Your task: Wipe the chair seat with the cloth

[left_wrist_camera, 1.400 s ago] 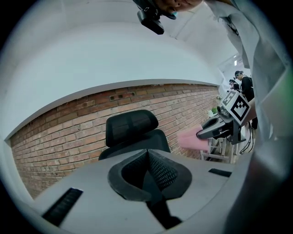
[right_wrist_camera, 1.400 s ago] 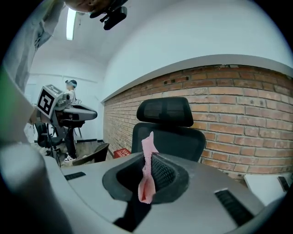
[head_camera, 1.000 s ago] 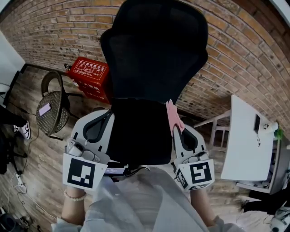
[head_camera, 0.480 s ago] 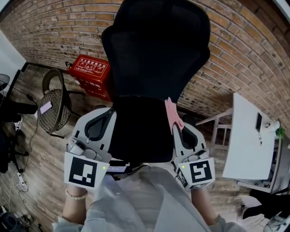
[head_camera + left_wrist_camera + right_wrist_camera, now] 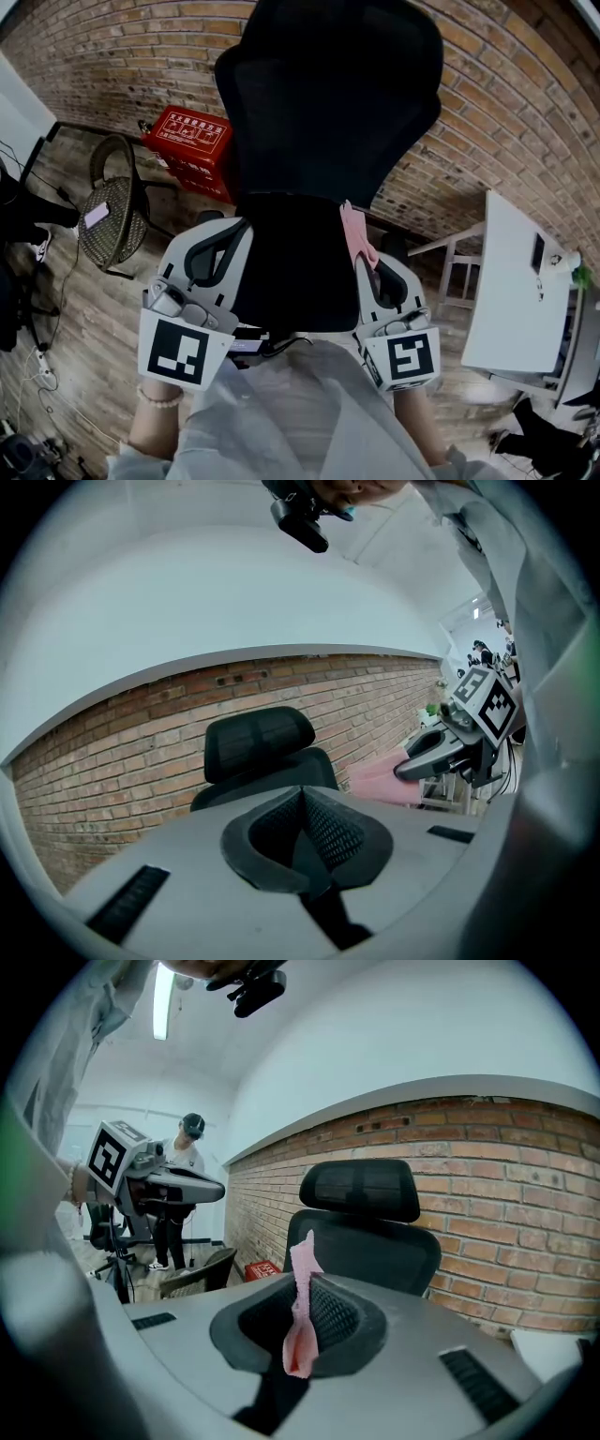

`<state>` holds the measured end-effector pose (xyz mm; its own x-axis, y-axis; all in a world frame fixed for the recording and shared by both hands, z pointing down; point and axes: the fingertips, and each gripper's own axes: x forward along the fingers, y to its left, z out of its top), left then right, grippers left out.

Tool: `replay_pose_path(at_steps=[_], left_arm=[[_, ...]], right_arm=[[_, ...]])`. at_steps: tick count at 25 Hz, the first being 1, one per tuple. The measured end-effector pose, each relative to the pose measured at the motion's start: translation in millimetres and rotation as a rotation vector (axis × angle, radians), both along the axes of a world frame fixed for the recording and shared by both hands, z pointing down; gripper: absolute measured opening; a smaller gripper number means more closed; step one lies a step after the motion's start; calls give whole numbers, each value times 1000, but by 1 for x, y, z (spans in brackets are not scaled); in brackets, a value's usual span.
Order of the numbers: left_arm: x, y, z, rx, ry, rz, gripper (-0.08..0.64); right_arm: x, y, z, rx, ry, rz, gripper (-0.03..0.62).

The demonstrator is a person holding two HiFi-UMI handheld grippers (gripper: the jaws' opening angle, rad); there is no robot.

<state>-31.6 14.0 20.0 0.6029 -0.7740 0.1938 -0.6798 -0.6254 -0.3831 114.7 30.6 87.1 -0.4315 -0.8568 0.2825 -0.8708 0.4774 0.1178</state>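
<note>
Pink cloth [image 5: 302, 1321] sits pinched in our right gripper [image 5: 305, 1309]; our left gripper [image 5: 302, 808] is closed, empty. Black chair [image 5: 319, 112] fills centre frame, red box [image 5: 192, 150] upper left.

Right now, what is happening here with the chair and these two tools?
A person stands in front of a black office chair with a gripper in each hand. The right gripper is shut on a pink cloth, which sticks up out of its jaws. The left gripper is shut and holds nothing. Both are held low at the near edge of the chair seat, one on each side. The cloth does not seem to be on the seat, so the wiping looks not yet begun.
</note>
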Motion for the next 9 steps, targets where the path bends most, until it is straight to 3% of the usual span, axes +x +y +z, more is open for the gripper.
replay_pose_path(at_steps=[9], left_arm=[[-2,-3,2,0,-4,2,18]], right_arm=[[-9,-4,0,23,3,-15,55]])
